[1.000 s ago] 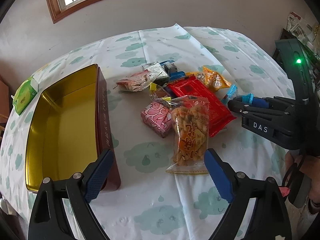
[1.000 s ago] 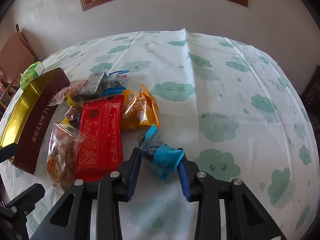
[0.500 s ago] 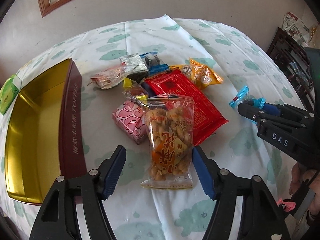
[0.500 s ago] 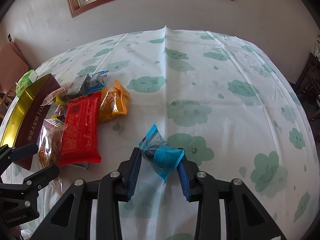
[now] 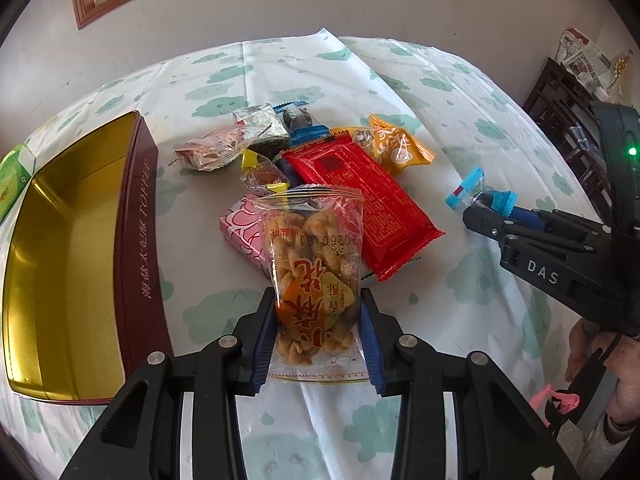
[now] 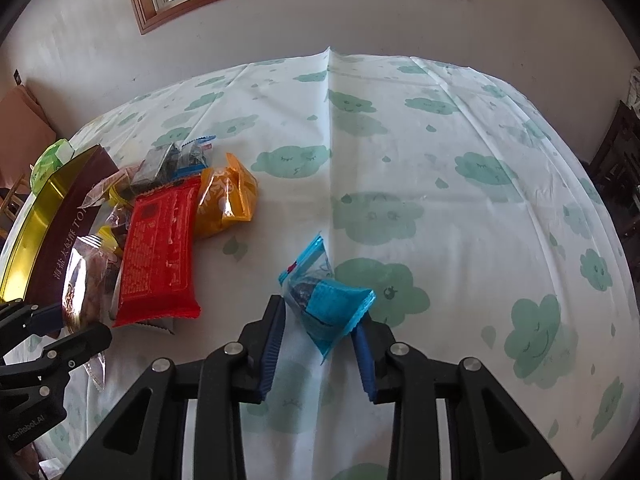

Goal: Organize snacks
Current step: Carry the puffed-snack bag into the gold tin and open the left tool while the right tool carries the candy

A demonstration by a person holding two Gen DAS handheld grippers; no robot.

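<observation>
A clear bag of fried twists [image 5: 312, 264] with an orange label lies at the near end of the snack pile. My left gripper [image 5: 317, 300] is still closing, its blue pads pressed on both sides of the bag's lower half. To the right, my right gripper [image 6: 320, 320] is also tightening on a small blue packet [image 6: 328, 304], held a little above the cloth. The right gripper [image 5: 486, 210] and the blue packet [image 5: 468, 188] also show in the left wrist view. An open gold-lined toffee tin [image 5: 136, 216] stands to the left, with nothing in it.
The pile holds a red packet [image 5: 360, 196], an orange packet [image 5: 396, 144], a pink packet [image 5: 240, 228] and several small wrapped sweets behind them. A green box [image 5: 10, 176] sits beyond the tin. A person's hand [image 5: 624, 360] holds the right gripper. Dark furniture stands at the far right.
My left gripper's jaws went from wide open to closed on the twists bag. The right gripper kept hold of the blue packet and carried it a little farther from the pile.
</observation>
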